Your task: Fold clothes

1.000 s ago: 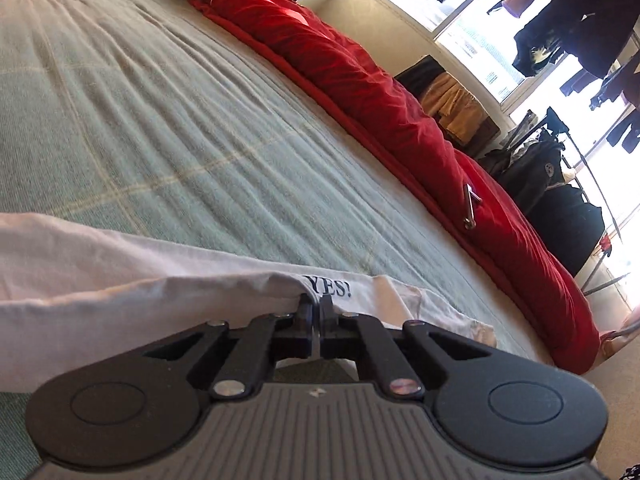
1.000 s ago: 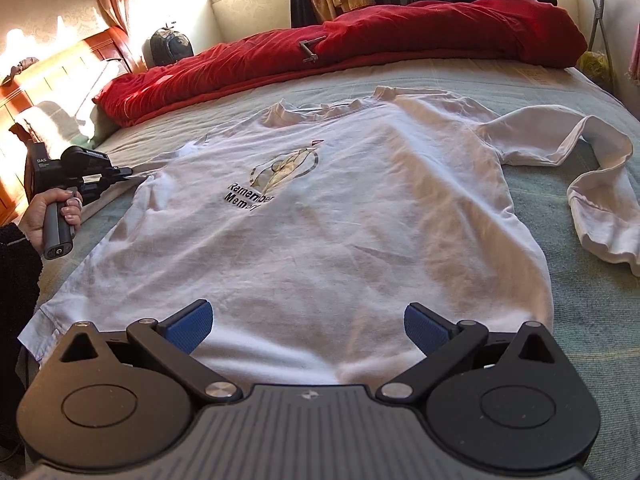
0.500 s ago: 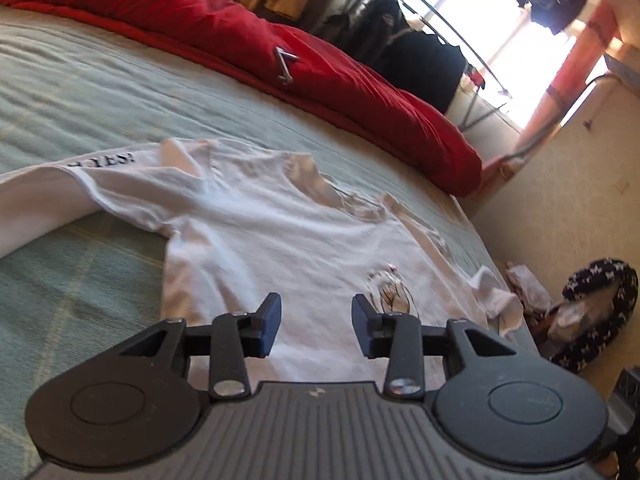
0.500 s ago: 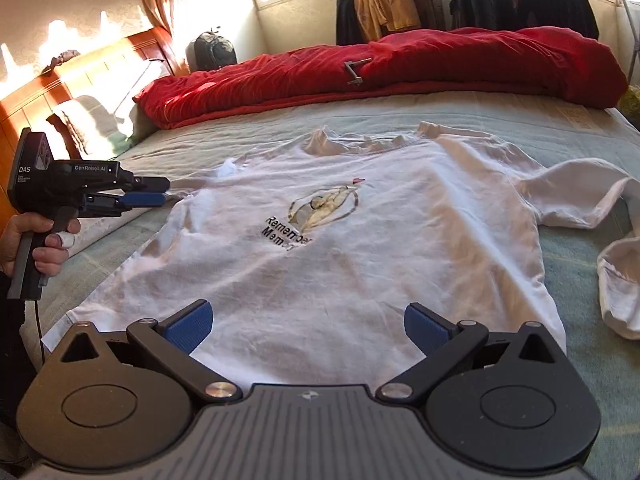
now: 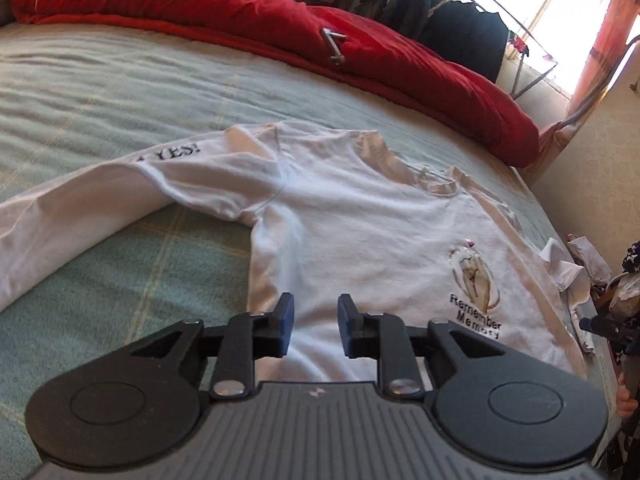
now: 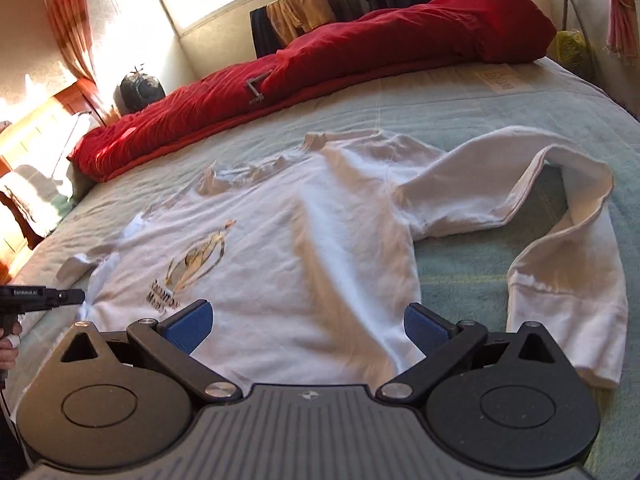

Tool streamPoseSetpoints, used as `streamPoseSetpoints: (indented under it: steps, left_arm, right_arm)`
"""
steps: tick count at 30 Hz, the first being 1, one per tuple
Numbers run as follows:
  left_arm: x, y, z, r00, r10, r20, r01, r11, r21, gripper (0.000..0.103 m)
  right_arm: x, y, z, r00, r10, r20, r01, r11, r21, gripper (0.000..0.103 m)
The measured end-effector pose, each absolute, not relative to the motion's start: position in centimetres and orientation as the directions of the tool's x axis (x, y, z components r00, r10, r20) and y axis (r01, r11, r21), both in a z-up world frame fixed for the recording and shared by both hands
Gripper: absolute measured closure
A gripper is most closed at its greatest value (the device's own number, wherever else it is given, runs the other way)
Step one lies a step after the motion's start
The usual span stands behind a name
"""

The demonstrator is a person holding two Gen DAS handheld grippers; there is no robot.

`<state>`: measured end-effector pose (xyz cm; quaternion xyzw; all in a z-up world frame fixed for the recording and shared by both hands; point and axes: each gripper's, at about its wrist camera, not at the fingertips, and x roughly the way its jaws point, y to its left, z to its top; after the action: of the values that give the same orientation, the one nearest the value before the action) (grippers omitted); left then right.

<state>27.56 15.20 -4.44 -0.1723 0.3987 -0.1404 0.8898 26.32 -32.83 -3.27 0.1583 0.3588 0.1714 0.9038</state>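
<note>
The white long-sleeved cotton shirt (image 6: 304,240) is lying face up on the pale green bed (image 5: 100,92). The left gripper (image 5: 312,322) is hovering narrowly parted, the right gripper (image 6: 308,322) gaping wide; both jaws empty. Straightening the bent right sleeve (image 6: 560,216) first would likely keep folds even.

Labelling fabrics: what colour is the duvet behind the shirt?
Red; the duvet shows best in the right wrist view, bunched beyond the white shirt.
</note>
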Motion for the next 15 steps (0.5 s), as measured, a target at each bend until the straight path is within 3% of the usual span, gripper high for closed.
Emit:
streamPoseSetpoints:
  steps: [3, 7, 9, 11, 12, 15]
  left_arm:
    - [29.3, 12.1, -3.7, 0.601, -0.494, -0.628, 0.209, 0.856, -0.473, 0.072]
    - [32.4, 8.8, -6.2, 0.520, -0.516, -0.680, 0.221, 0.851, -0.477, 0.071]
    - [33.5, 9.0, -7.4, 0.533, -0.493, -0.688, 0.194, 0.863, -0.467, 0.071]
    - [34.2, 10.3, -7.9, 0.583, -0.454, -0.674, 0.157, 0.877, -0.455, 0.078]
    - [34.6, 10.9, -8.0, 0.602, -0.421, -0.679, 0.130, 0.890, -0.437, 0.083]
    - [35.7, 12.1, -7.9, 0.622, -0.368, -0.691, 0.087, 0.910, -0.406, 0.084]
  right_arm:
    - [30.2, -34.2, -3.4, 0.667, 0.514, -0.539, -0.177, 0.812, 0.556, 0.000]
    - [35.5, -34.5, -6.2, 0.563, 0.672, -0.481, -0.144, 0.653, 0.743, 0.000]
    - [37.0, -34.6, -7.6, 0.582, 0.601, -0.548, -0.085, 0.715, 0.694, 0.002]
    - [37.6, -35.2, -7.8, 0.632, 0.539, -0.557, -0.089, 0.765, 0.638, 0.012]
    - [37.8, -35.4, -7.6, 0.658, 0.488, -0.574, -0.083, 0.804, 0.589, 0.013]
    - [39.0, -35.0, -7.2, 0.709, 0.269, -0.652, -0.032, 0.936, 0.351, 0.012]
